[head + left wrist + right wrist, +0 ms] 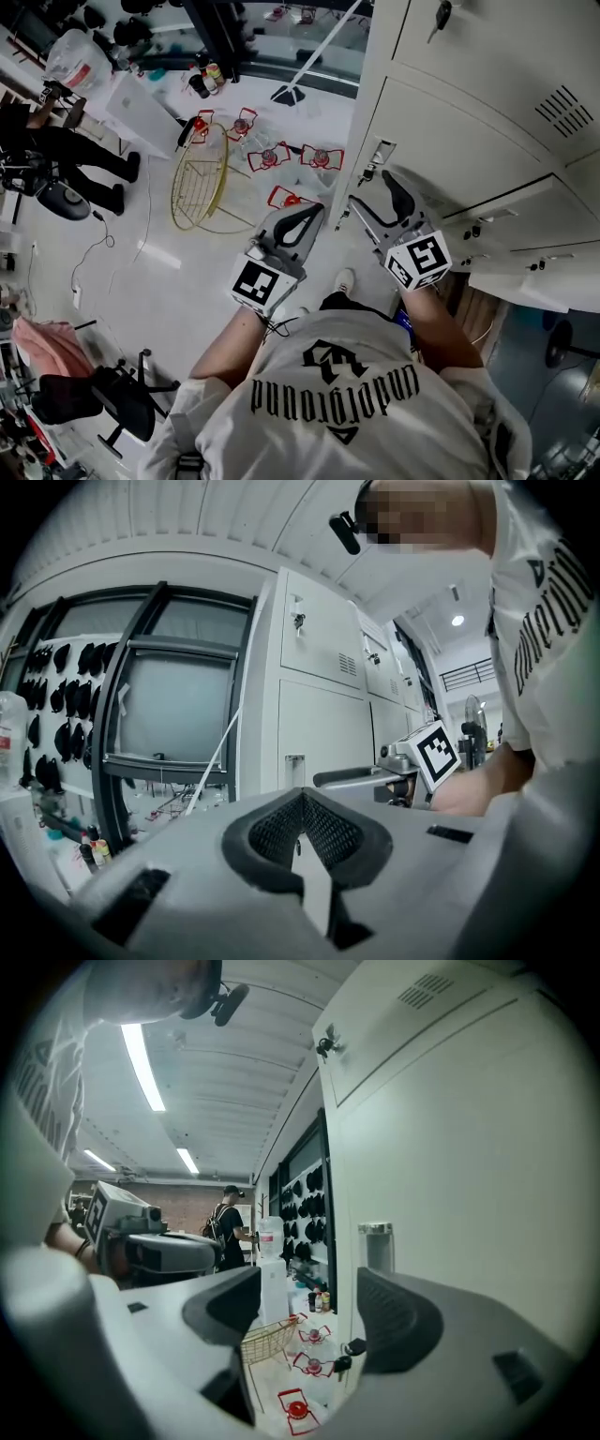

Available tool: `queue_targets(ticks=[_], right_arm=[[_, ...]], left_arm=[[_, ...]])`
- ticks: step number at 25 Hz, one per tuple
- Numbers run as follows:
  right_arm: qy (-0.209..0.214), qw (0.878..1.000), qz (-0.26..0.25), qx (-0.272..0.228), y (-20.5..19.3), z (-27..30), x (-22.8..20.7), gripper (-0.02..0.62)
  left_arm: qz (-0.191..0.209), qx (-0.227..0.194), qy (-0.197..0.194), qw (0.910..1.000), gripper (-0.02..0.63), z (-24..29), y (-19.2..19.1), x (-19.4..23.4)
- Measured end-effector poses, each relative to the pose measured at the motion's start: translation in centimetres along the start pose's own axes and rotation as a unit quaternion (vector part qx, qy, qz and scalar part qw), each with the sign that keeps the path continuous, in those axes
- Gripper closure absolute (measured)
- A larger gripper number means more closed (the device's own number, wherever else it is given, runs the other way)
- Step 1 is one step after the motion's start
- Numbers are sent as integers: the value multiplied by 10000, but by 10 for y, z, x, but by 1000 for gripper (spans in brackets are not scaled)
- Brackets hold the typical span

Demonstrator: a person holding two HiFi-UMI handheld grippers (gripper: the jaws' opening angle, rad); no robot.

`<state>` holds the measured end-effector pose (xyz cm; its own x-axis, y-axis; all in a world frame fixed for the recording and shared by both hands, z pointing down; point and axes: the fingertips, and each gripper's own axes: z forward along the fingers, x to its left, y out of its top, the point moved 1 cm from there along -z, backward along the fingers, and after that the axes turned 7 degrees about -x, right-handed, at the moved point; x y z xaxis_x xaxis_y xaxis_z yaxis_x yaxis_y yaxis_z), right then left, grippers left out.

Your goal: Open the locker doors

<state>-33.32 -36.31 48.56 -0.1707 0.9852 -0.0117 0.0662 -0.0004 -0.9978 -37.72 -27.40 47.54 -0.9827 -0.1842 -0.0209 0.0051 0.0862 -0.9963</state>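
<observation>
Head view: shirt [342,417] reads "underground"; right gripper [380,206] fingers [400,199] apart.

Gold wire basket [200,178] lies on the floor [187,281], left of and beyond the left fingers [281,232]. Red-framed holders [270,157] are scattered around it, one just beyond them. A person in black [75,155] stands well to their left.

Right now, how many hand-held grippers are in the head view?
2. The left hand-held gripper, shut, over the floor; the right hand-held gripper, open, beside the locker door.
</observation>
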Motion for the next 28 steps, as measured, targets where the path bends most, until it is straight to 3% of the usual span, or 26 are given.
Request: queue_targets(ticks=[9,15,21,28], right_arm=[[-100,9996,241,105,-19,37,-23,255],[-340,9993,87,106,-24,44,-25,250],[-309,9993,59,215,-27,48,-20,230],[-372,9990,33,225,-29,32,2,255]], left_arm=[[-208,137,239,9994,598,17,-10,21],[-306,201,380,9986,598,15,-13,28],[-211,136,357,9990,598,6,-15,27],[-42,38,225,9997,598,-14,-9,18]])
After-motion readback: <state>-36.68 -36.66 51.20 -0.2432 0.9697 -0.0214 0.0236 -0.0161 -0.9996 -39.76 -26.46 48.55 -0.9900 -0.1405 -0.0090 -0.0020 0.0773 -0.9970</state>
